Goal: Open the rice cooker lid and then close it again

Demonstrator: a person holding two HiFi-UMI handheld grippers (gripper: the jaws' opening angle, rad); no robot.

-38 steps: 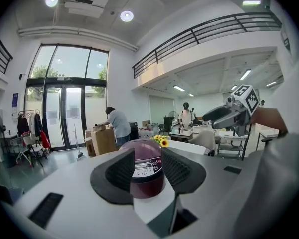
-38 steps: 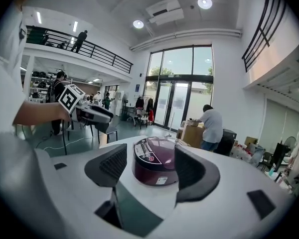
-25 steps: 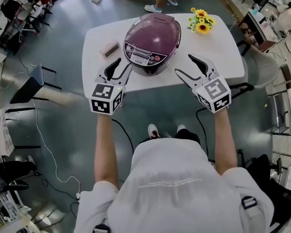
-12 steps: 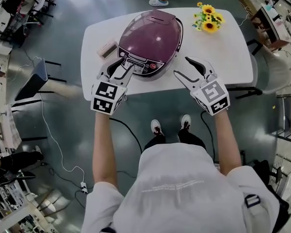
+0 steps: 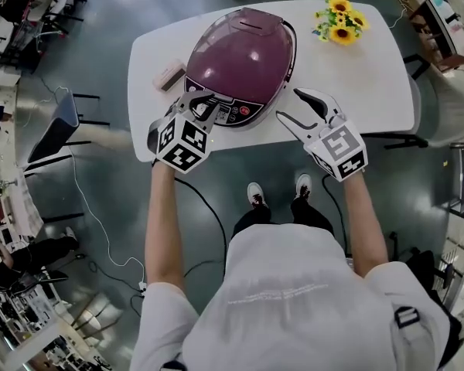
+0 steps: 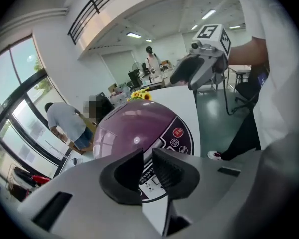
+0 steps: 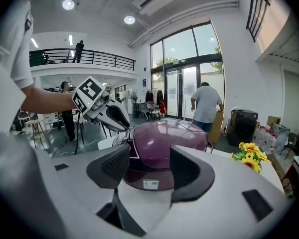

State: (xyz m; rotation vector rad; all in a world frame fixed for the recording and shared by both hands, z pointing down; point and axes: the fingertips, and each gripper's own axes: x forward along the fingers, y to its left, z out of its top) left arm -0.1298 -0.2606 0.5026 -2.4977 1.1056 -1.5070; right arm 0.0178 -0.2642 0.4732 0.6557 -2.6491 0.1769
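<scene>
The glossy purple domed rice cooker [image 5: 243, 52] sits lid shut near the front edge of the white worktop [image 5: 363, 76], so we are at the opening step. Our left hand-held gripper [image 5: 203, 103] hangs over its front control panel [image 5: 236, 113], jaws just closing to a slim gap, nothing pinched. Our right hand-held gripper [image 5: 292, 107] stands released just beside the cooker's right flank. Next, we judge, the left tip must find the lid's catch.

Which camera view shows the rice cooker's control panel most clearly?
The left gripper view: the control panel is close, red buttons distinct, though the jaws of the left gripper, just closing further, empty, hide its lower part. The head view shows it small, partly under that gripper. The right gripper view barely shows it, side-on.
</scene>
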